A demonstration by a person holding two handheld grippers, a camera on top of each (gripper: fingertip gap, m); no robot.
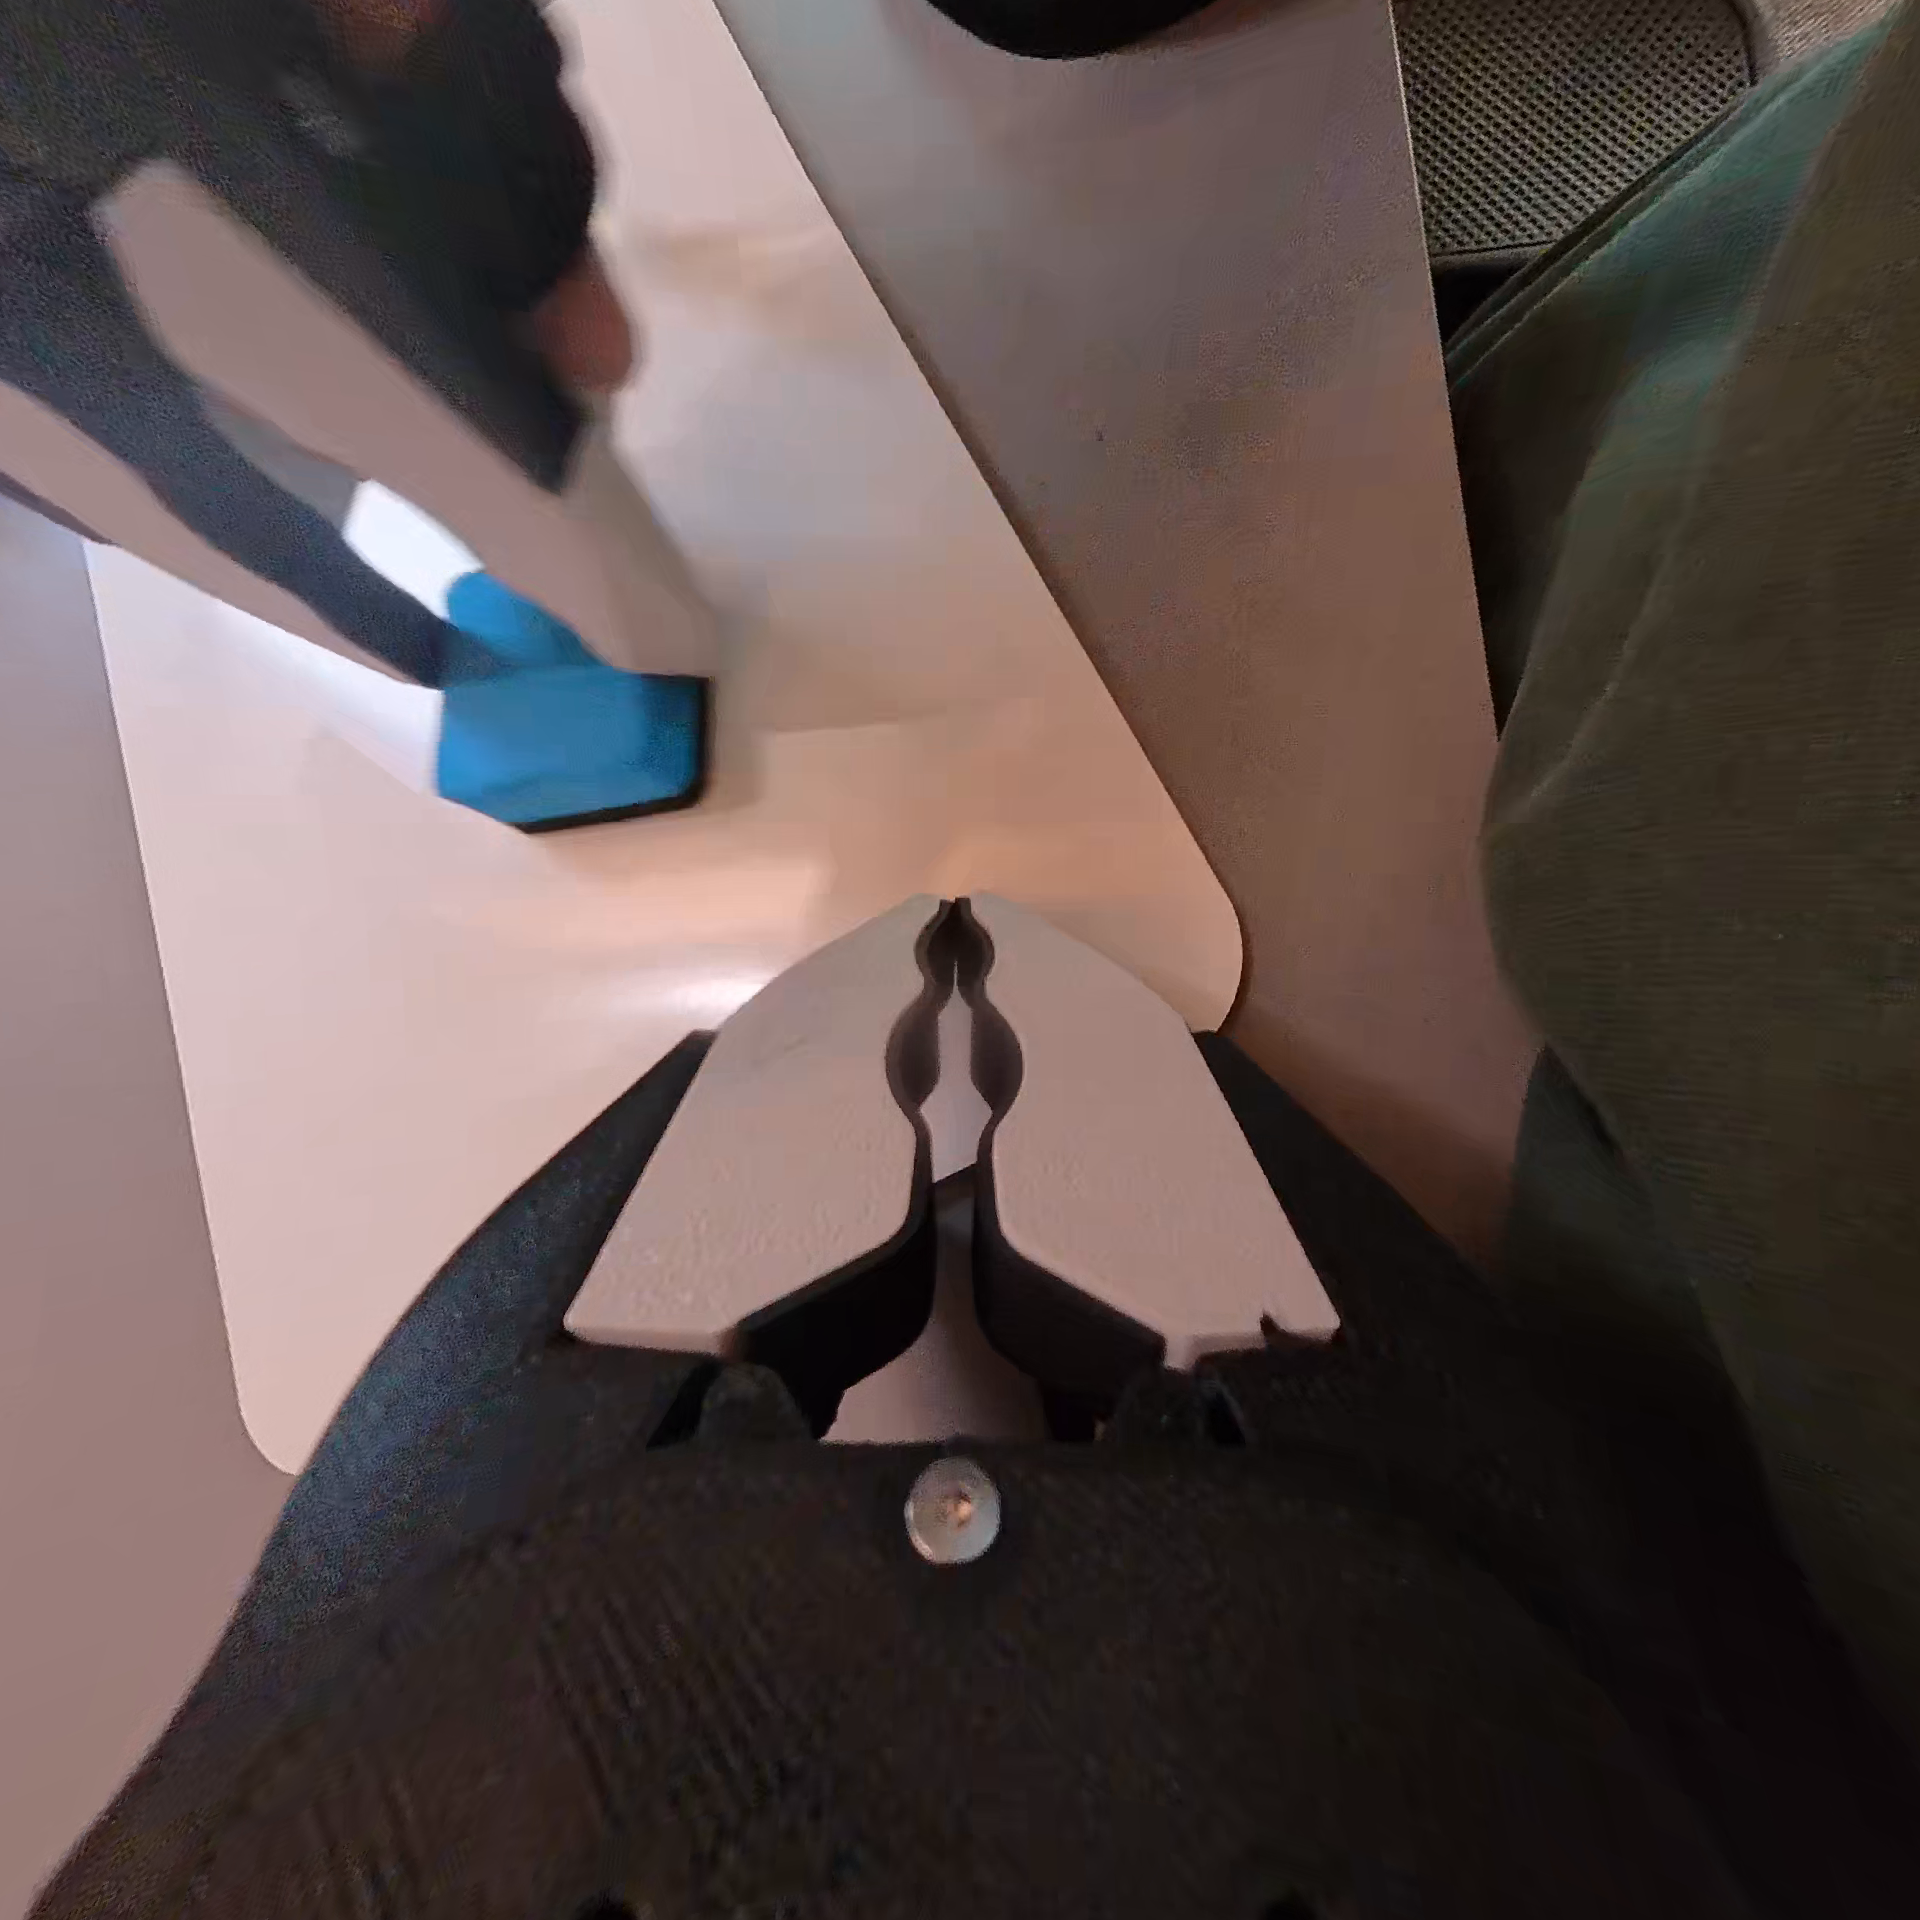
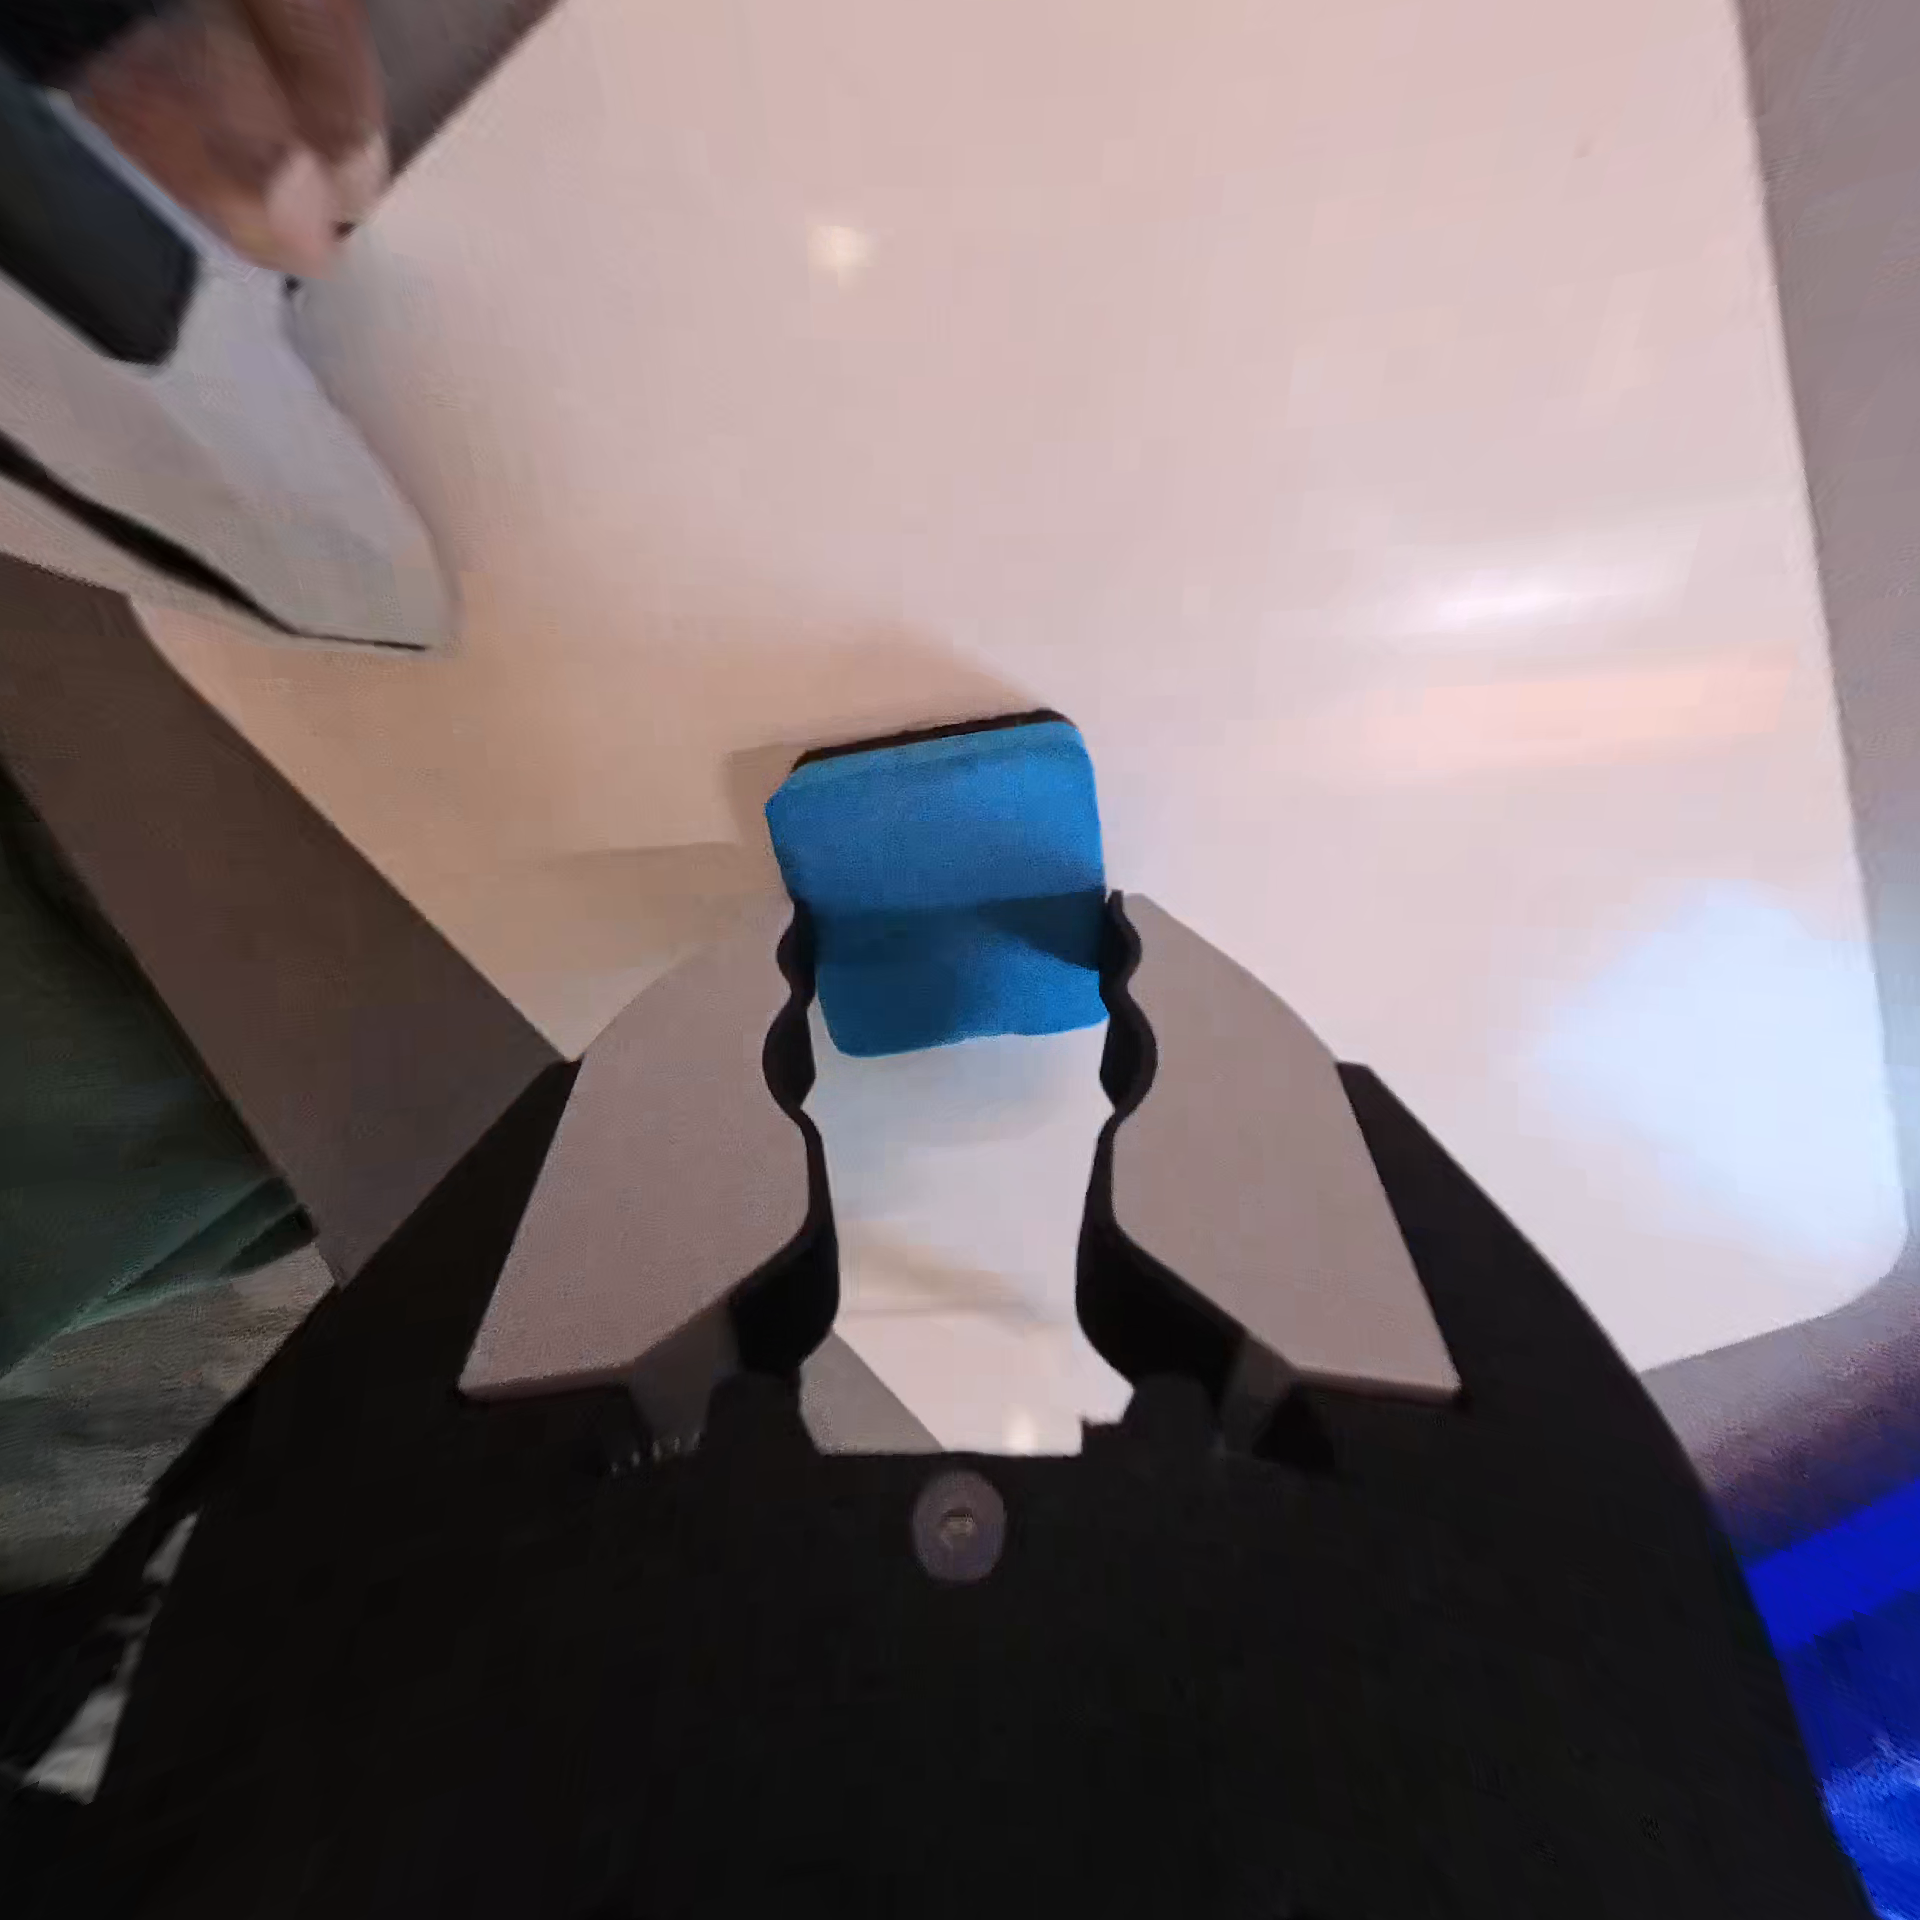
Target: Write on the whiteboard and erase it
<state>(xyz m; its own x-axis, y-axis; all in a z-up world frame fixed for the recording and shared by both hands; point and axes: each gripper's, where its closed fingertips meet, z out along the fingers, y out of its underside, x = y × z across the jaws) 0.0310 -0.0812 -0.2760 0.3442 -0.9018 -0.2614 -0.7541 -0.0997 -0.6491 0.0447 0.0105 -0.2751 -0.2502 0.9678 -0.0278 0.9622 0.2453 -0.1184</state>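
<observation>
The white whiteboard (image 2: 1143, 416) lies flat on a grey table (image 1: 1195, 468); no marks show on it. My right gripper (image 2: 951, 940) is shut on a blue eraser (image 2: 940, 894) with a black felt underside, both pads pressed on its sides, and holds it on the board. The eraser (image 1: 566, 743) and the right gripper (image 1: 416, 649) also show in the left wrist view, blurred. My left gripper (image 1: 958, 906) is shut with nothing between its fingers, over the board's near corner (image 1: 1216, 935). It also shows in the right wrist view (image 2: 416, 634) at the upper left.
A person's green clothing (image 1: 1714, 831) fills the right side of the left wrist view. A hand (image 2: 249, 156) holds the left gripper at the top left of the right wrist view. A bright blue patch (image 2: 1860, 1621) shows at the lower right edge there.
</observation>
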